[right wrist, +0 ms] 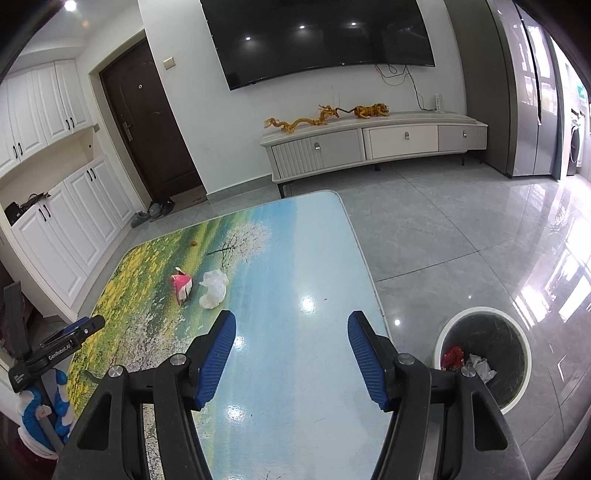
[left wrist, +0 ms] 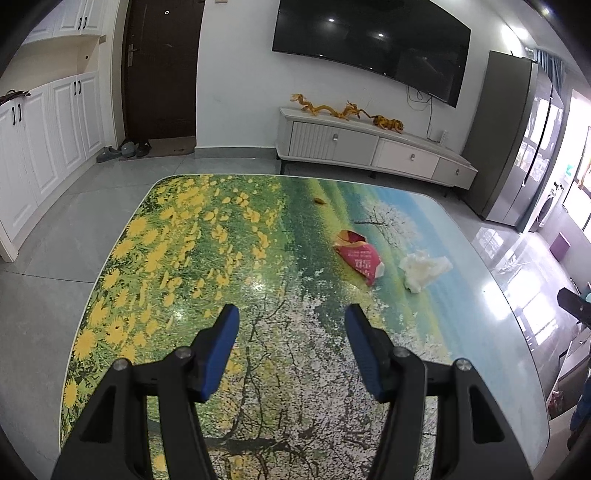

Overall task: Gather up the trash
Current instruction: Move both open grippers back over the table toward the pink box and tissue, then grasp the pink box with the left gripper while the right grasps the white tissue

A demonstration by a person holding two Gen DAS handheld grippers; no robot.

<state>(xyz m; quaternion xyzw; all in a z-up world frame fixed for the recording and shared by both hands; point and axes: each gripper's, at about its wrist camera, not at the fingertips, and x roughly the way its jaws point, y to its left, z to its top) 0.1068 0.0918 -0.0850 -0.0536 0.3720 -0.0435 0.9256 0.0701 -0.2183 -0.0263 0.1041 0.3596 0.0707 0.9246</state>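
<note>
A crumpled red packet (left wrist: 357,256) (right wrist: 181,285) lies on the landscape-print table (left wrist: 207,258) (right wrist: 306,258), with a crumpled white tissue (left wrist: 424,269) (right wrist: 213,288) just right of it. A small brown scrap (left wrist: 318,201) (right wrist: 192,242) lies farther back. My left gripper (left wrist: 291,314) is open and empty above the table's near middle, short of the packet. My right gripper (right wrist: 291,321) is open and empty over the table's right part. A white trash bin (right wrist: 484,354) stands on the floor right of the table, holding a red wrapper and clear wrapping.
A TV cabinet (right wrist: 369,144) stands against the far wall under a wall TV (right wrist: 317,33). White cupboards (left wrist: 44,140) line the left. A fridge (left wrist: 517,147) stands at the right. The left gripper's body (right wrist: 55,347) shows at the right wrist view's left edge.
</note>
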